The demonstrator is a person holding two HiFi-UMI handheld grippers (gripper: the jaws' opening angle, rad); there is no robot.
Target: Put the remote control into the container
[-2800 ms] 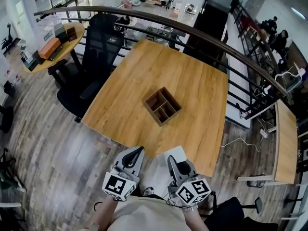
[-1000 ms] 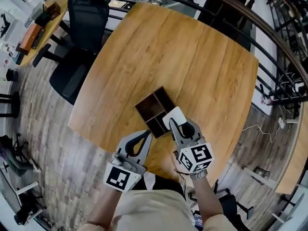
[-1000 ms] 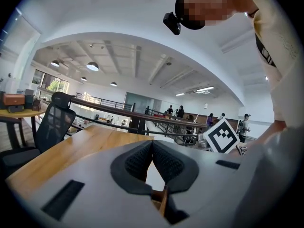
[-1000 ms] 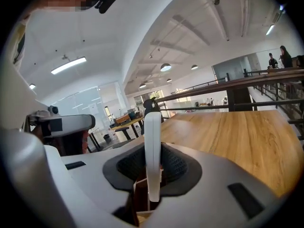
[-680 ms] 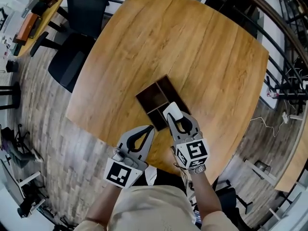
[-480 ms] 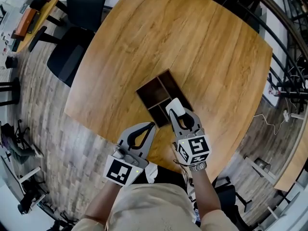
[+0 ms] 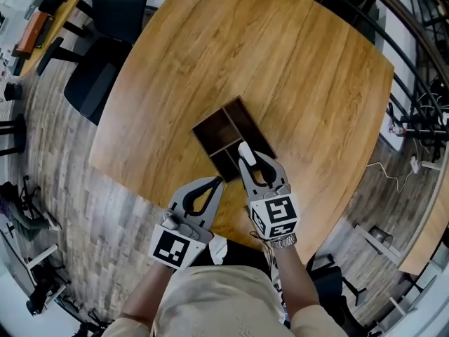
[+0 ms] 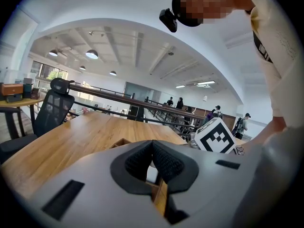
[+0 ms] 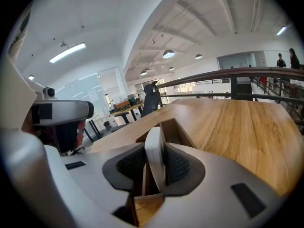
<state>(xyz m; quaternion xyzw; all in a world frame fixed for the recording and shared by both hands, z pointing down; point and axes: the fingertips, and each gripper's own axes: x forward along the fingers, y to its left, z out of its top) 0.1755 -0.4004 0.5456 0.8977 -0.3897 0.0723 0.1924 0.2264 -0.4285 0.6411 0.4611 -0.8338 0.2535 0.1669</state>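
Head view, remote control (image 7: 243, 148) in right tongs (image 7: 250, 166)

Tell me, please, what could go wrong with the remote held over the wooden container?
The right tongs grip the remote control on edge, close to a divider of the container; released here, it may catch on that wall. The left tongs are shut and off the container, so a bump could slide it.

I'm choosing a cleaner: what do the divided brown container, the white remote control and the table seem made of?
The dark brown divided container looks like matte wood, judging by its thin plank walls. The slim white remote control is probably plastic: smooth, evenly coloured. The light tabletop is wood or wood-look laminate: long grain streaks, satin finish.
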